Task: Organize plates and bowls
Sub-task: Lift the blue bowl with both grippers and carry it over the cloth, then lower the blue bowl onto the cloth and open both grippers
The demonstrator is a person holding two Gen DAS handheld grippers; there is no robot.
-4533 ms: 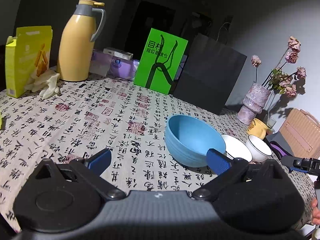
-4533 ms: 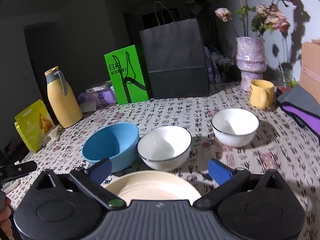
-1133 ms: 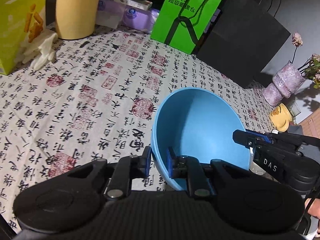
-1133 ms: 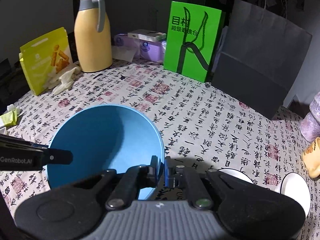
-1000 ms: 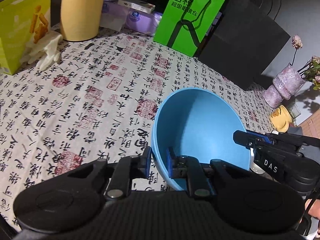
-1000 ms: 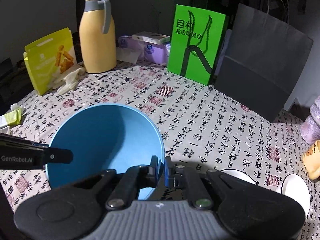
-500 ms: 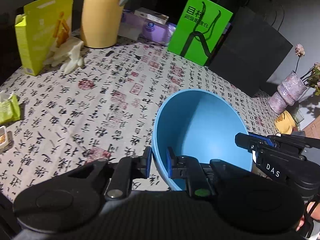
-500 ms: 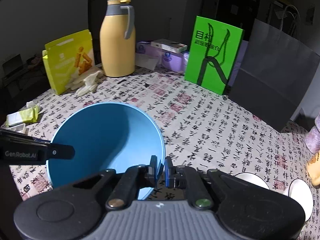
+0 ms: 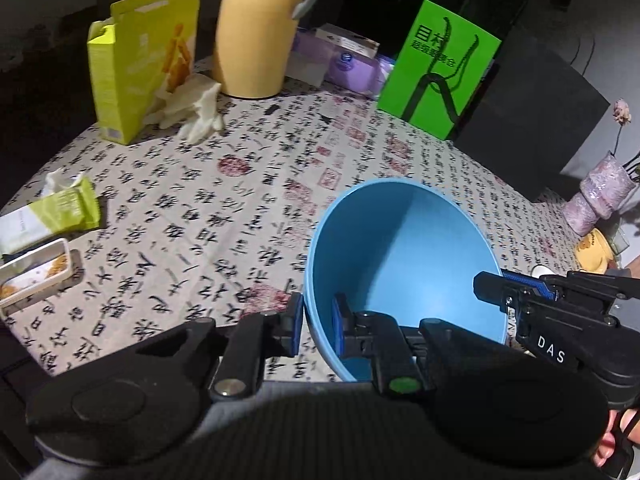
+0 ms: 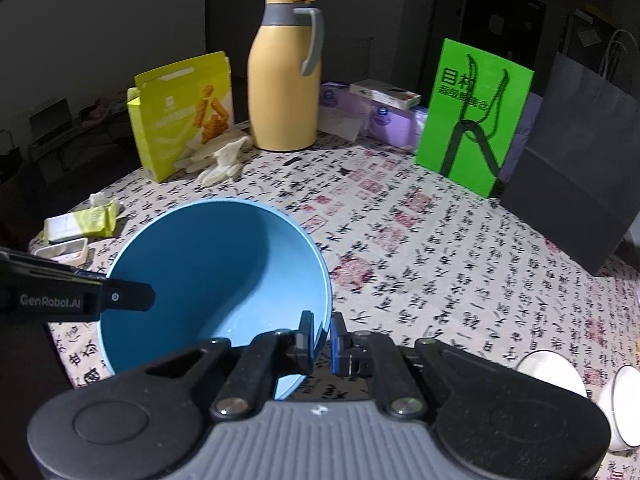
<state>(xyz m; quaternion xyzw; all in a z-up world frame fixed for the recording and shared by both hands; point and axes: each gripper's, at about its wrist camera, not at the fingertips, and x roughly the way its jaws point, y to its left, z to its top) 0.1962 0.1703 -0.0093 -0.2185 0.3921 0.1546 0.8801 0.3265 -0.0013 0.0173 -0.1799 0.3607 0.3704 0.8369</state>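
Now, from my left wrist camera, my left gripper (image 9: 316,326) is pinching the near wall of the blue bowl (image 9: 404,256), one pad outside the rim and one pad inside. The bowl hangs tilted just ahead of my fingers and looks lifted off the tablecloth (image 9: 200,200). To the right of my fingers, the right gripper (image 9: 500,292) reaches in and bites the opposite side of the same rim. Far ahead and to the left stand the yellow thermos jug (image 9: 256,32) and the yellow snack box (image 9: 140,56); far ahead to the right stand the green paper bag (image 9: 436,68) and the pink vase (image 9: 604,196).

From my right wrist camera, my right gripper (image 10: 320,338) is pressed together on the right edge of the bowl, with the thin wall between the pads. The left gripper (image 10: 132,294) comes in from the left side and holds the other edge. Two white bowls (image 10: 552,372) sit on the cloth low to my right, near each other and well apart from the blue one.

I judge the task is at its beginning: only the blue bowl is in hand, and it is not yet set down or stacked. The white bowls remain to be gathered. I see no plate in these views. Both my hands point steeply downward, facing each other across the bowl.
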